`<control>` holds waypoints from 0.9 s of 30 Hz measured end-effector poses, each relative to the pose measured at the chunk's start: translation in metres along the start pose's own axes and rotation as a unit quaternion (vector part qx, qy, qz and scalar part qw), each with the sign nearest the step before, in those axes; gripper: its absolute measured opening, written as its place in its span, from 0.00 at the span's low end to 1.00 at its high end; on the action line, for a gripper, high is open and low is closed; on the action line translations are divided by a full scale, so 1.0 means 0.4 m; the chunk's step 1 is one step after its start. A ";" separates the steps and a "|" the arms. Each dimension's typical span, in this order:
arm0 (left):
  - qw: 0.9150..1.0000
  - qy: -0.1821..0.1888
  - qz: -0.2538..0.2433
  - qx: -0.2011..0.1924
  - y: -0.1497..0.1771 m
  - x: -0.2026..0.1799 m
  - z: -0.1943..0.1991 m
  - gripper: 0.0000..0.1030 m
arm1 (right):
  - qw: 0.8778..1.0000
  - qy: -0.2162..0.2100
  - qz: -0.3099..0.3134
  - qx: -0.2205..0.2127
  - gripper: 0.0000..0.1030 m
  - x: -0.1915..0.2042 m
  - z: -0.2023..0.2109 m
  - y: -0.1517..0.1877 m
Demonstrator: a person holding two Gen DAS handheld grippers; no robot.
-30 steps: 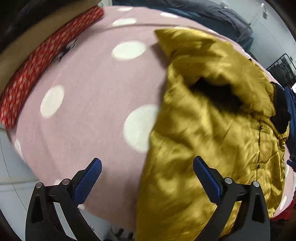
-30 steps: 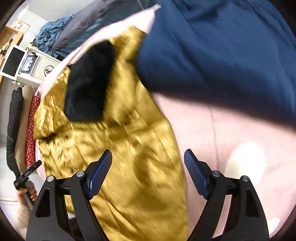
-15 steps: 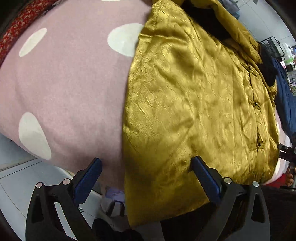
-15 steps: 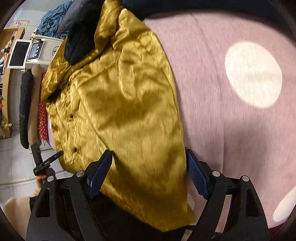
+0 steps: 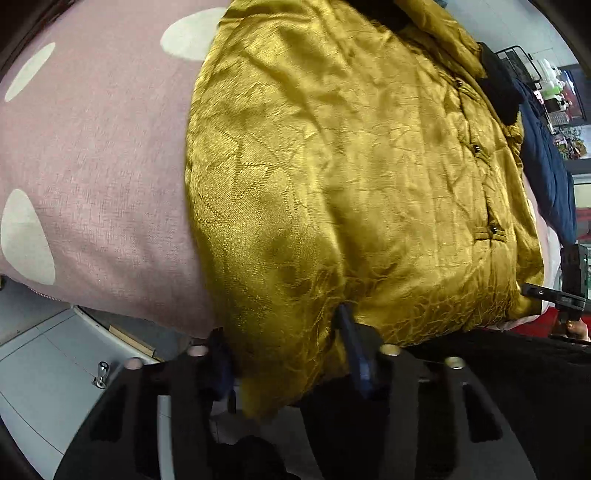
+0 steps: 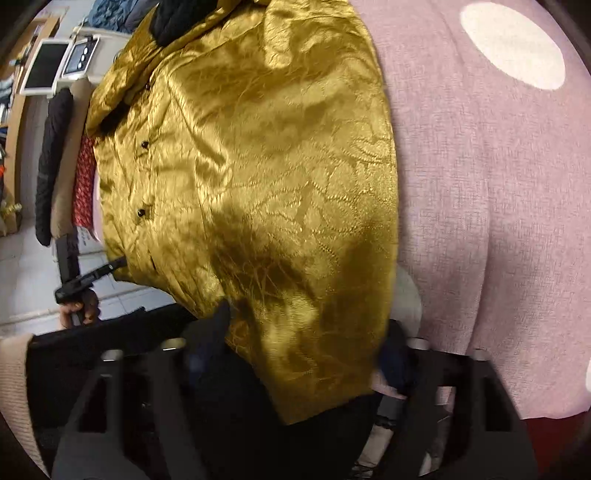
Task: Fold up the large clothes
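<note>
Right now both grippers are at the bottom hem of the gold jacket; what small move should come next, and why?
Probably lift the hem and carry it toward the collar. Both sets of jaws have just been closing with gold jacket fabric between them, and it lies spread on the pink dotted cover.

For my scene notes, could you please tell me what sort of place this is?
Probably a lived-in room at home: a gold jacket lies on a pink dotted bedspread, with more clothes heaped behind and a tiled floor.
</note>
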State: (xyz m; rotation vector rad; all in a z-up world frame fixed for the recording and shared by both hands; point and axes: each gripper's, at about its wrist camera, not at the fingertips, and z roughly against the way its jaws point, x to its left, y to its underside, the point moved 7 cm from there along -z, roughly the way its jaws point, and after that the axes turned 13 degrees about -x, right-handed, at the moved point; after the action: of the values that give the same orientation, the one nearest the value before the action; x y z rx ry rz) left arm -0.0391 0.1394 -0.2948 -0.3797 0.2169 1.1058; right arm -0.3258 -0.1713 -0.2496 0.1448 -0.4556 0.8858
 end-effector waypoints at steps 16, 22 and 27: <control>1.000 0.018 0.009 0.021 0.056 0.054 0.092 0.12 | 0.999 -0.040 -0.004 0.028 0.15 0.039 0.027 0.066; 0.999 0.015 -0.028 0.017 0.016 -0.046 0.090 0.12 | 0.998 -0.052 0.013 0.036 0.15 0.096 -0.001 0.045; 0.999 -0.001 -0.032 -0.021 -0.035 -0.088 0.125 0.12 | 0.998 -0.046 0.041 0.025 0.15 0.149 -0.001 0.011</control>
State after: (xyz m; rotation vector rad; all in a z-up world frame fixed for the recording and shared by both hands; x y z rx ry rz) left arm -0.0426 0.1248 -0.2337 -0.4203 0.1793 1.0486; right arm -0.2967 -0.1257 -0.2239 0.2149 -0.5275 0.9741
